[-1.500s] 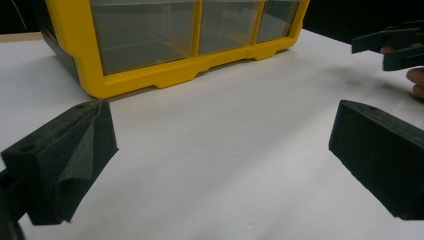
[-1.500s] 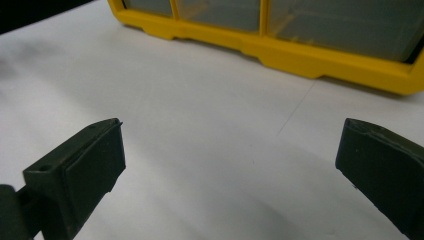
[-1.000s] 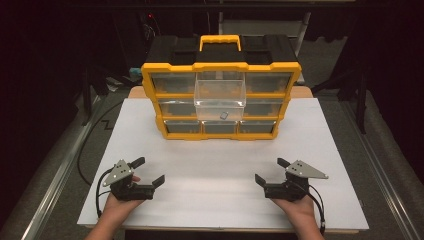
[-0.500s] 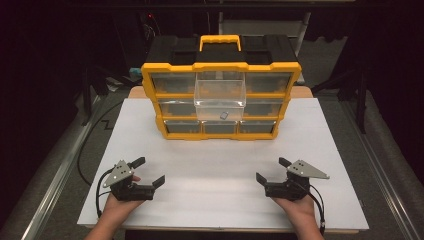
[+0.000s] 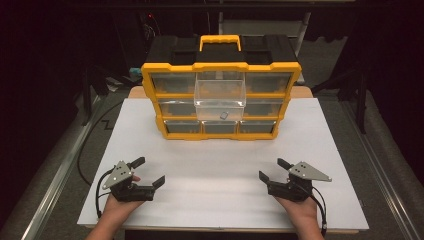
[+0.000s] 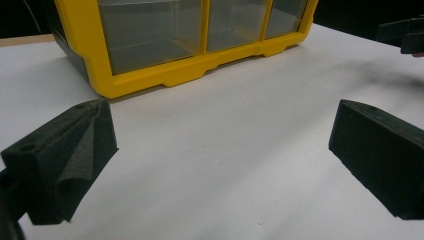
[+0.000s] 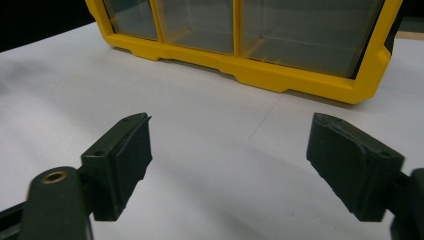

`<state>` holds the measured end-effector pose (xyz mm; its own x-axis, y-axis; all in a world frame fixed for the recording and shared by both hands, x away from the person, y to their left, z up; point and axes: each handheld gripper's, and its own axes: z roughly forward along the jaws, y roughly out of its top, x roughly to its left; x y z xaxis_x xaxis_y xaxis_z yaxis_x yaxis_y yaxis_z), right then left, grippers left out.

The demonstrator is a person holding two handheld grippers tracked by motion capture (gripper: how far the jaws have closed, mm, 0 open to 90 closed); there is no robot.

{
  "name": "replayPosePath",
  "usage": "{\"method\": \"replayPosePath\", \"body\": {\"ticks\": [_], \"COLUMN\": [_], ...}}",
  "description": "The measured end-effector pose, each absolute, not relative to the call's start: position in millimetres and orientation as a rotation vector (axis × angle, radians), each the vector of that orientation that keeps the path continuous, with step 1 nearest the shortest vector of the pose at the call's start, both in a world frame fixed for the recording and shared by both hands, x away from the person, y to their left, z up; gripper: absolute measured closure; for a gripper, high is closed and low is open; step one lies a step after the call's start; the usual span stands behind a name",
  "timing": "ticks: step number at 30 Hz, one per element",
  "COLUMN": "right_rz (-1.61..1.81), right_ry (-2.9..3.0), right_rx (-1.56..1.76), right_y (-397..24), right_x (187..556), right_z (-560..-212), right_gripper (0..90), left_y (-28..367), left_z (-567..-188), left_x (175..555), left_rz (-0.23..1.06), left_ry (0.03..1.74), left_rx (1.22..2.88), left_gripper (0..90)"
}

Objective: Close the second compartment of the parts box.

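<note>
A yellow and black drawer cabinet stands at the back middle of the white table. Its clear middle drawer is pulled out, with a small grey piece lying in it. My left gripper rests near the front left edge, open, nothing between its jaws. My right gripper rests near the front right, also open and empty. In the left gripper view the cabinet's yellow base is ahead, beyond the gripper. The right gripper view has the same base ahead of the gripper.
A yellow carry handle tops the cabinet. Bare white surface lies between the grippers and the cabinet. Dark floor and a metal rail run along the table's left side. The other gripper peeks in at the left gripper view's top right.
</note>
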<state>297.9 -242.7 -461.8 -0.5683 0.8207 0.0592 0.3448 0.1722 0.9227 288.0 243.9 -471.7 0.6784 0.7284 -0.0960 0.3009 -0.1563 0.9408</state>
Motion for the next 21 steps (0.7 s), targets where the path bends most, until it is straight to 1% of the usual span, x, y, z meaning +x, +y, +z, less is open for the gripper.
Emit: {"method": "replayPosePath", "body": {"ticks": [2,5,15,19,21], "right_rz": [1.38,1.369,1.344,1.34,1.342], "right_ry": [2.002,2.016,2.002,1.992,1.995], "right_rx": [1.086,1.073,1.087,1.098,1.1], "right_y": [-242.8,-241.5,-240.9,-242.6,-242.8], "right_x": [298.2,298.1,297.1,295.6,294.9], "right_z": [-462.3,-462.8,-464.0,-463.0,-462.5], "right_gripper": [23.5,31.9,50.7,63.8,68.0], "left_y": [244.1,245.4,244.7,245.0,244.7], "left_z": [-471.7,-471.3,-471.4,-471.5,-471.4], "left_x": [288.1,288.6,289.0,289.5,289.2], "left_rz": [0.464,0.468,0.463,0.461,0.461], "left_ry": [0.829,0.828,0.821,0.823,0.82], "left_rx": [1.739,1.732,1.73,1.726,1.725], "left_gripper": [0.3,0.3,0.3,0.3,0.3]}}
